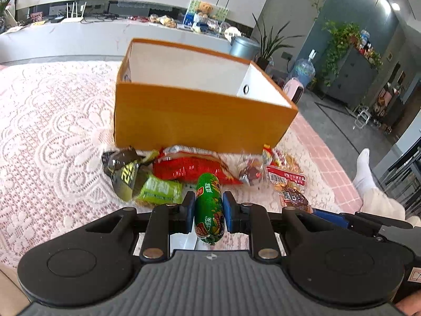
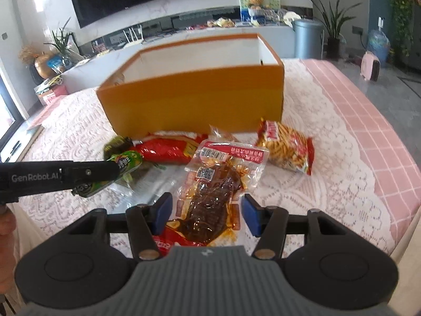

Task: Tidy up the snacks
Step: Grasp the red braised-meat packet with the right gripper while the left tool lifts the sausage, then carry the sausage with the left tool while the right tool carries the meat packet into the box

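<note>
Now my left hand-held gripper pinches the firm, slick green sausage mid-length, while my right hand-held gripper clasps the limp, crinkly braised meat pouch across its middle

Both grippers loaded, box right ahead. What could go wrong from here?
1. The right gripper holds the floppy meat packet by its edges; it may sag and slip out.
2. The orange box has tall walls; a low carry could clip its rim.
3. The left gripper pinches the round green sausage, which may roll free.

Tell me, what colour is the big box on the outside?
The box is orange outside and white inside, clearest in the right wrist view.
</note>
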{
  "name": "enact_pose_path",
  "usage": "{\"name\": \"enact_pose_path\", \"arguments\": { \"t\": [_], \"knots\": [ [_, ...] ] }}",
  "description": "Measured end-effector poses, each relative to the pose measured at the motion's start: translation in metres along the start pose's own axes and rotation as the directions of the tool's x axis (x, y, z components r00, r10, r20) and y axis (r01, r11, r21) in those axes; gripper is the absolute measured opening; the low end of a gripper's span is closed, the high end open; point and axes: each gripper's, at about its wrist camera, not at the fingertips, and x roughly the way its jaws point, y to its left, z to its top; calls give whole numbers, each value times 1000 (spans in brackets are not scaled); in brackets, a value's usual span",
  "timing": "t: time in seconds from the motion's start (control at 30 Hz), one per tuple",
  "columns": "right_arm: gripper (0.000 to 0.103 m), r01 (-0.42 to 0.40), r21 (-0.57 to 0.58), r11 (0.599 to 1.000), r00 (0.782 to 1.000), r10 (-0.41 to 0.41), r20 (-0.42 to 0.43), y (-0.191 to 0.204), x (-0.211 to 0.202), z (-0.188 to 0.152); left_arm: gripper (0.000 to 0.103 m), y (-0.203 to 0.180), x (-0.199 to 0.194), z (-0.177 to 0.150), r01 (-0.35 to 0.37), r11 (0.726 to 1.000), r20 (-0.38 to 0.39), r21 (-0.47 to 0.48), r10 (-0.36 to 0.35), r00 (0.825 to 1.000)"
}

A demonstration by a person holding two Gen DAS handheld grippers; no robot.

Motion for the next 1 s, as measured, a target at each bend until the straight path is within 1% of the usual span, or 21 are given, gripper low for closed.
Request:
{"name": "enact_pose_path", "arguments": {
  "t": [0.2, 0.57, 0.83, 1.0],
  "knots": [
    [56, -13, -33, 999, 999, 15, 48, 9, -10, 17, 24, 3, -11, 21, 11, 1000, 59, -5, -10, 998],
    [56, -20, -133, 991, 990, 39, 138, 27, -10, 74, 24, 2, -19, 80, -4, 1000, 181, 29, -1, 983],
    [56, 0, -175, 985, 985, 30, 171, 31, 6, 120, 24, 6, -1, 110, -30, 998, 198, 50, 19, 980],
    [56, 11, -193, 981, 986, 22, 165, 32, 27, 146, 24, 6, 16, 127, -38, 997, 189, 64, 26, 982]
  ]
}}
